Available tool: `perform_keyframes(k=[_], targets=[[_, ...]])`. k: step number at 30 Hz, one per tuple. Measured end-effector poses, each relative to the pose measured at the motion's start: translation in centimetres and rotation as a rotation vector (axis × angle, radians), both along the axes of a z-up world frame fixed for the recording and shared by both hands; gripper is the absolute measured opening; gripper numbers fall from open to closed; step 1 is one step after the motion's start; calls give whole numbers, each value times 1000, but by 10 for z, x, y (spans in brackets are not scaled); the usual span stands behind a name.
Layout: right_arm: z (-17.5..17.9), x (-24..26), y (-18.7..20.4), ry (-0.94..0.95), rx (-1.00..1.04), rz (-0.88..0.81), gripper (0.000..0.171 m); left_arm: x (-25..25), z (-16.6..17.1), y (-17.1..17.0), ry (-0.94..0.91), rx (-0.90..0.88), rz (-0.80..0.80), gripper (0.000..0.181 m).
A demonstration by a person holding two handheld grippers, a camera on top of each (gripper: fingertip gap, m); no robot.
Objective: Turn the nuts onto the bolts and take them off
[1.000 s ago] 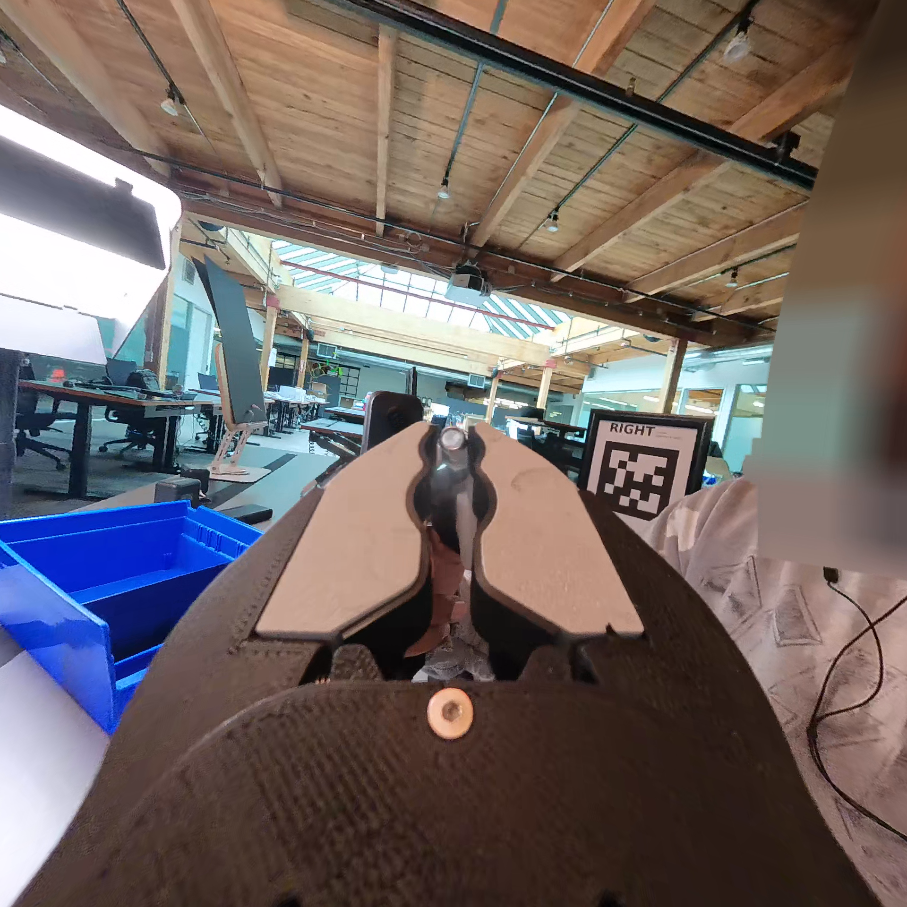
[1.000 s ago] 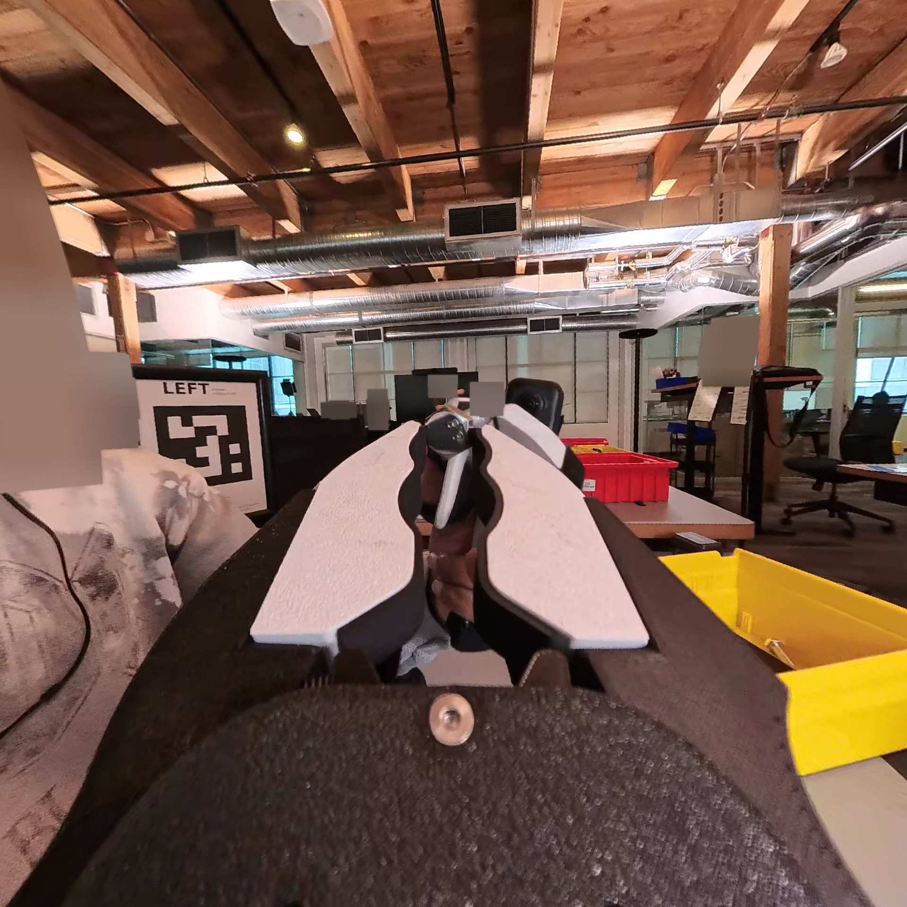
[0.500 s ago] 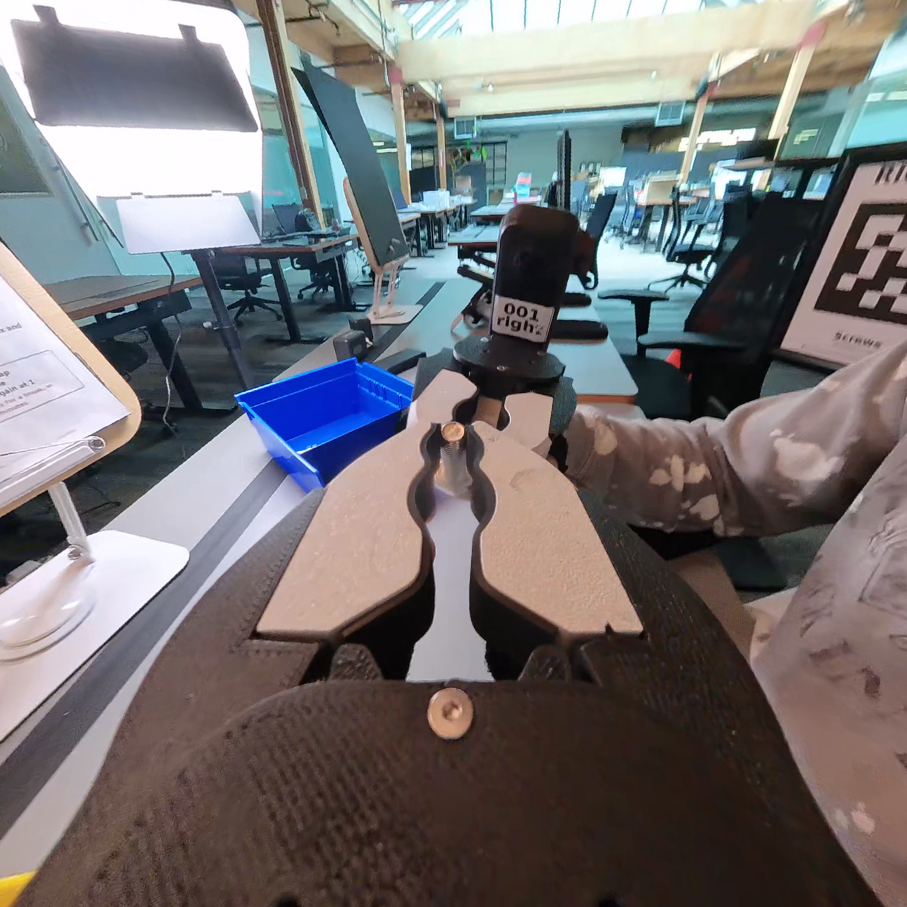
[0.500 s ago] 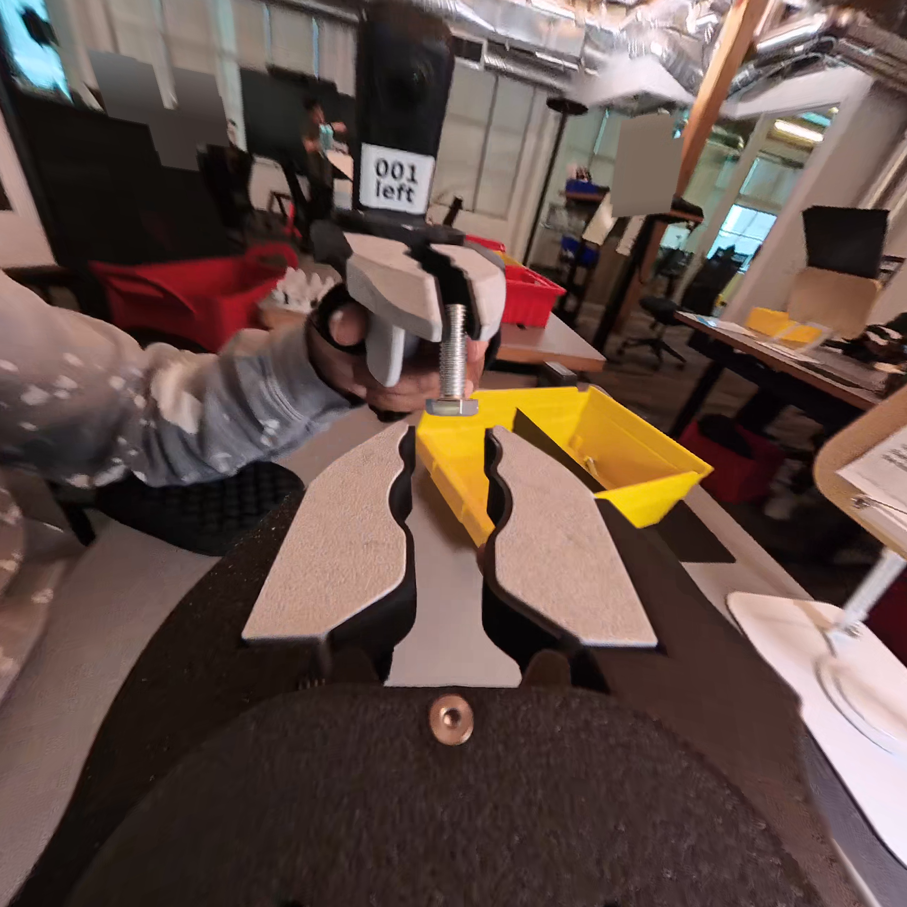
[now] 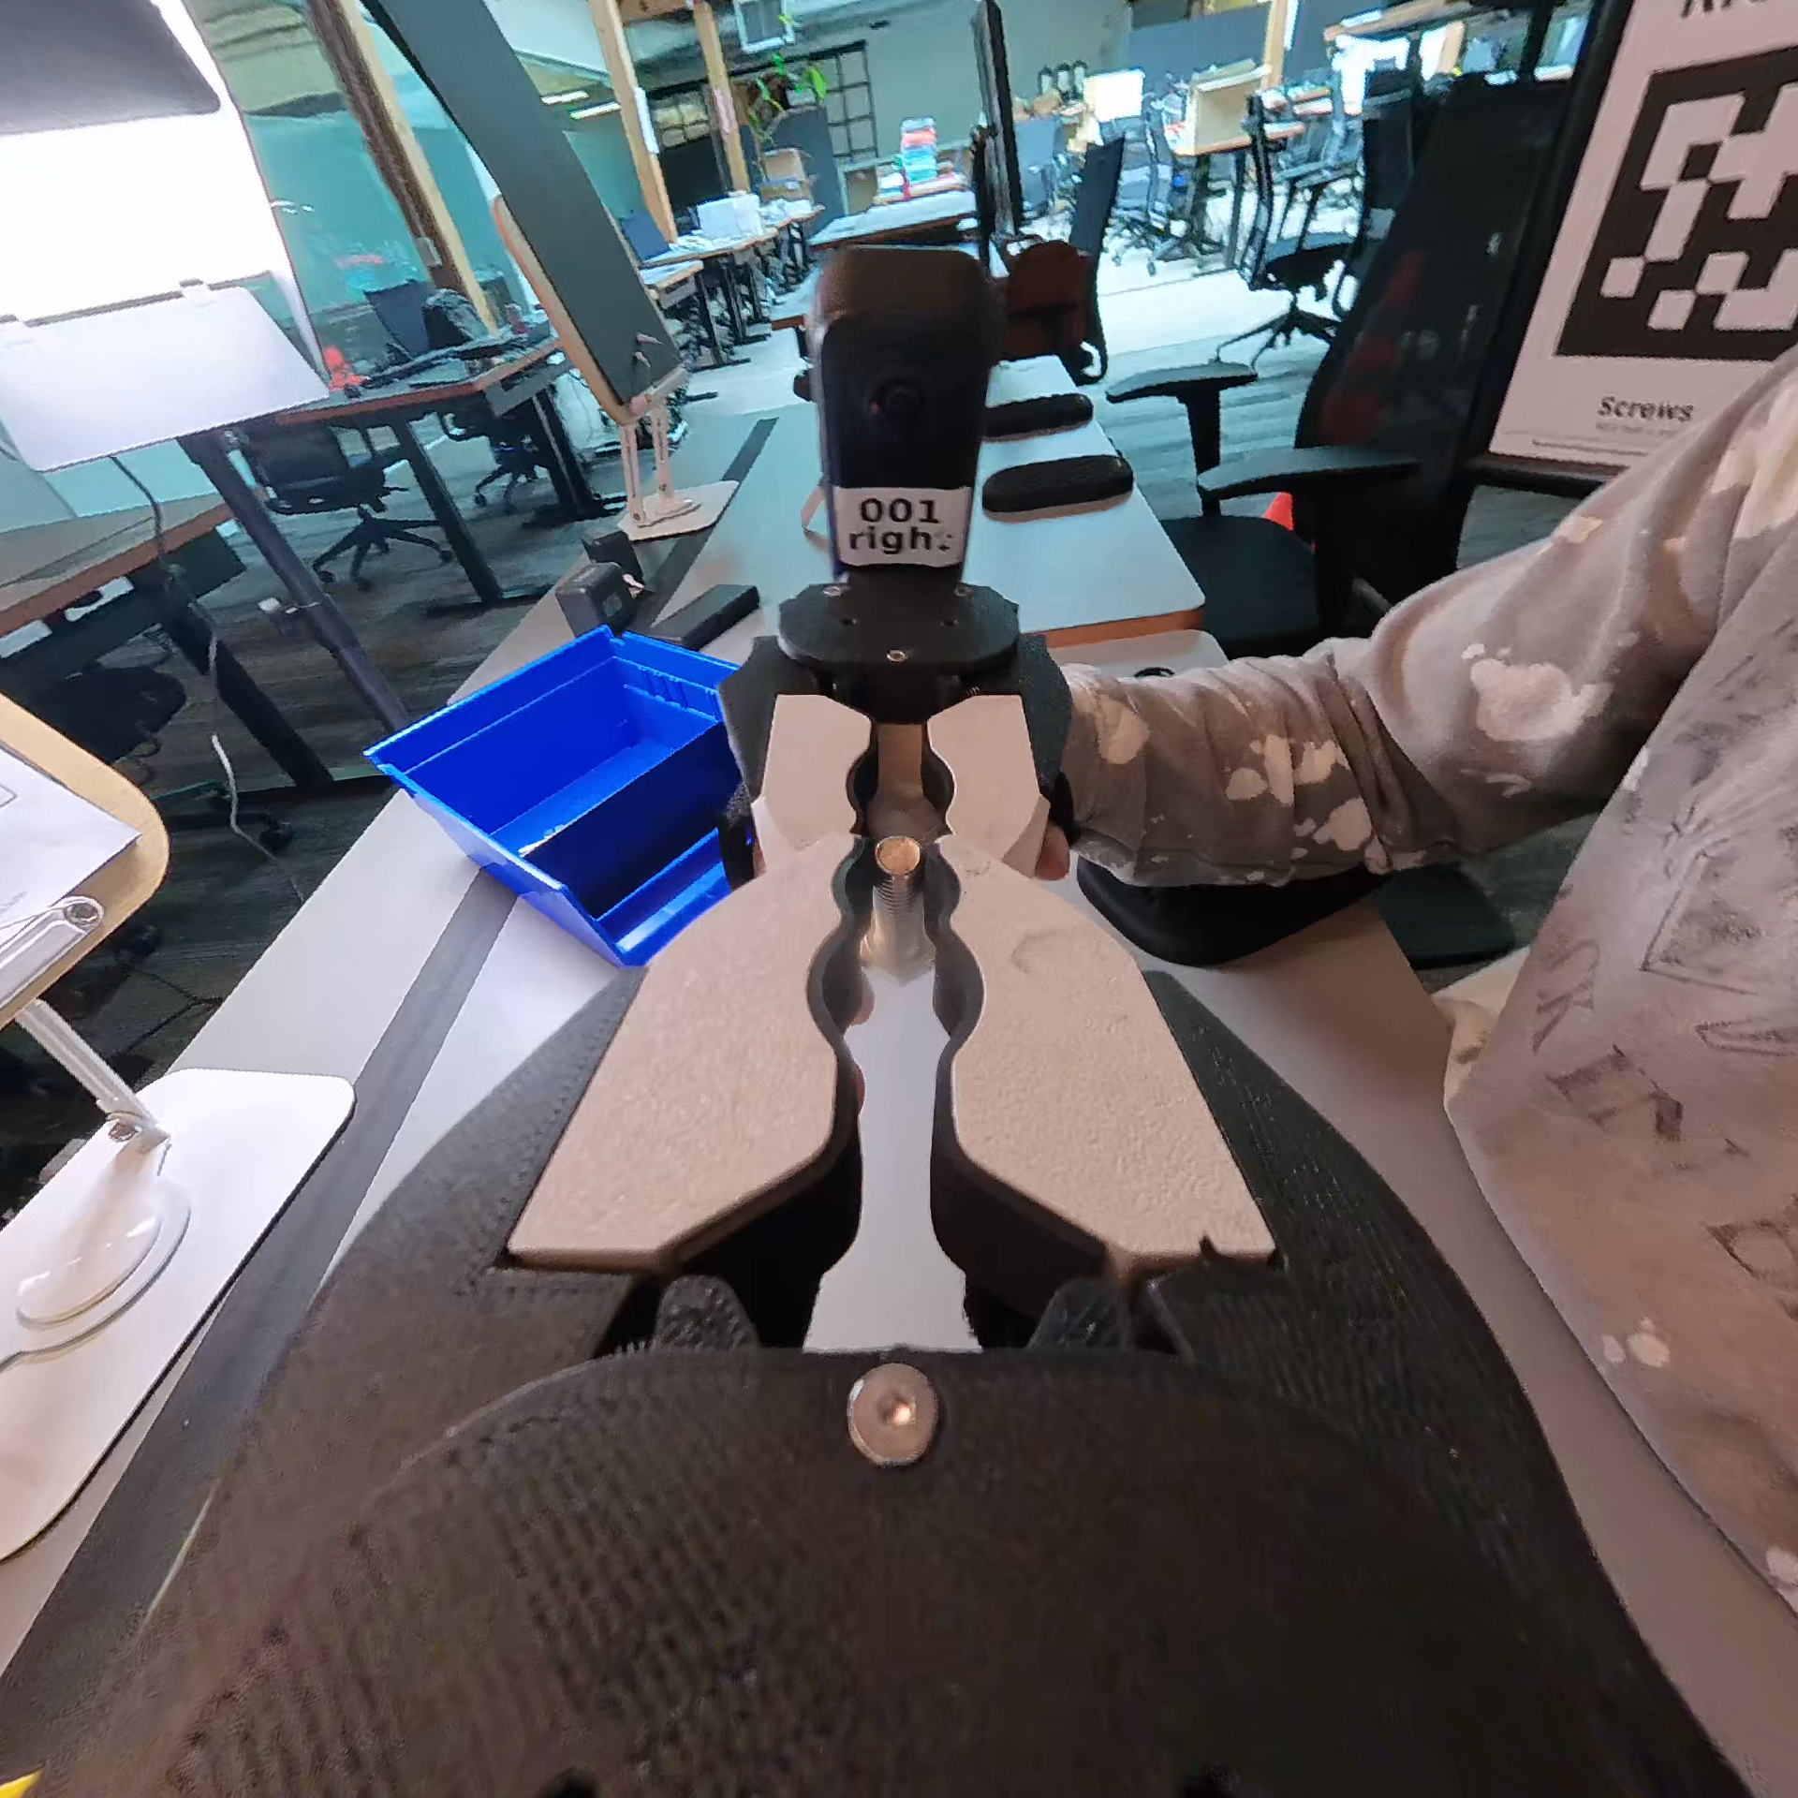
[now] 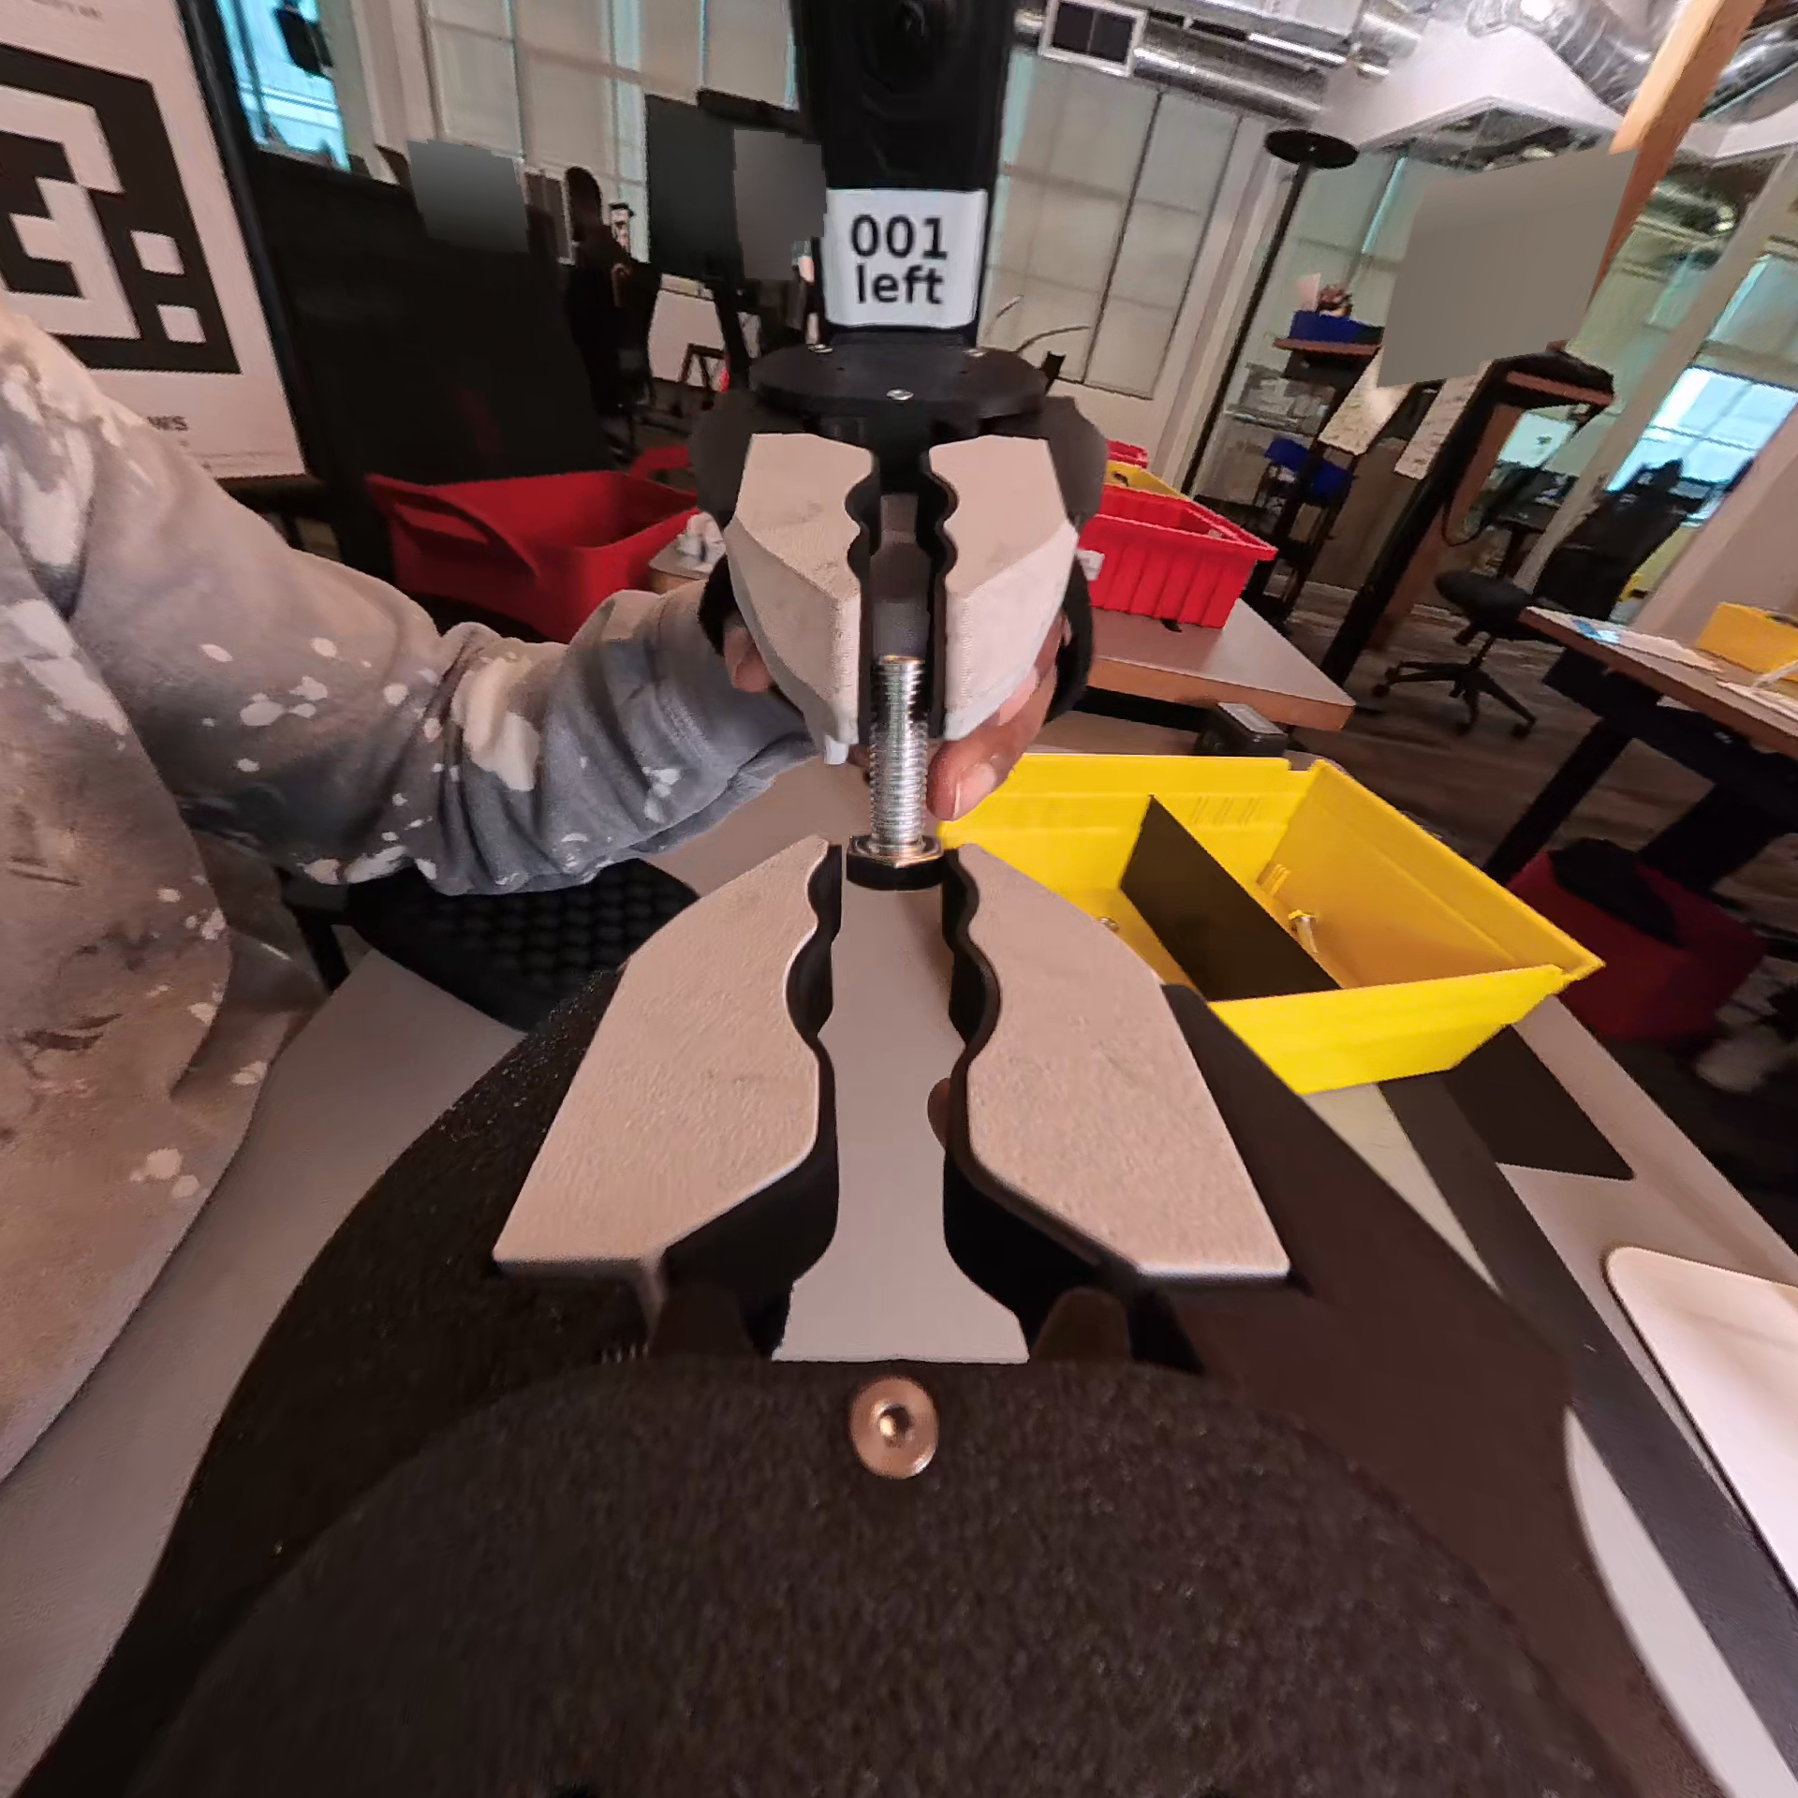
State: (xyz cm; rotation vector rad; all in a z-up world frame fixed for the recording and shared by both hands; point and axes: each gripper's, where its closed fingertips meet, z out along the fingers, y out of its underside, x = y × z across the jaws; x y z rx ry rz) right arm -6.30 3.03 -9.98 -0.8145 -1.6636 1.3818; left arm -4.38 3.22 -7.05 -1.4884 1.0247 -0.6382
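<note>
My left gripper (image 5: 895,866) is shut on a silver threaded bolt (image 5: 892,915), held in the notch at its tips. In the right wrist view the left gripper (image 6: 895,720) faces me and the bolt (image 6: 897,769) hangs down from it. A hex piece (image 6: 893,856), nut or bolt head, sits at the bolt's lower end. My right gripper (image 6: 893,866) has its jaws close on either side of this hex piece, seemingly touching it. The right gripper also shows in the left wrist view (image 5: 895,827), just beyond the bolt.
A blue bin (image 5: 584,778) stands on the grey table (image 5: 389,924) to the left. A yellow bin (image 6: 1265,934) with a black divider and small parts stands to the right. White stand bases (image 5: 146,1216) (image 6: 1732,1362) sit near the edges. The person's sleeves (image 5: 1362,739) (image 6: 389,730) reach in. Only a small space, under 4 cm, lies between the two pairs of fingers.
Both grippers swung down from pointing at the ceiling to facing each other over the table. The right gripper opened half a second ago and its jaws have since narrowed around the hex piece.
</note>
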Motion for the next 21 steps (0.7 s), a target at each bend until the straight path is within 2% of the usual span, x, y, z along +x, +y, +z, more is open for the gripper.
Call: perform_keyframes(k=[6,12,15,18,21], targets=[[-4,2,-11,-19,2,63,19,4,-6,-9,46,-6,-55,10],[-1,1,-10,12,3,50,19,3,-1,-5,2,1,-42,10],[3,0,-6,40,-27,36,19,-3,8,-1,-68,0,-19,23],[6,0,3,63,-68,11,19,-24,18,7,-121,9,60,28],[10,2,22,82,-106,-53,19,-62,22,24,-118,32,233,29]])
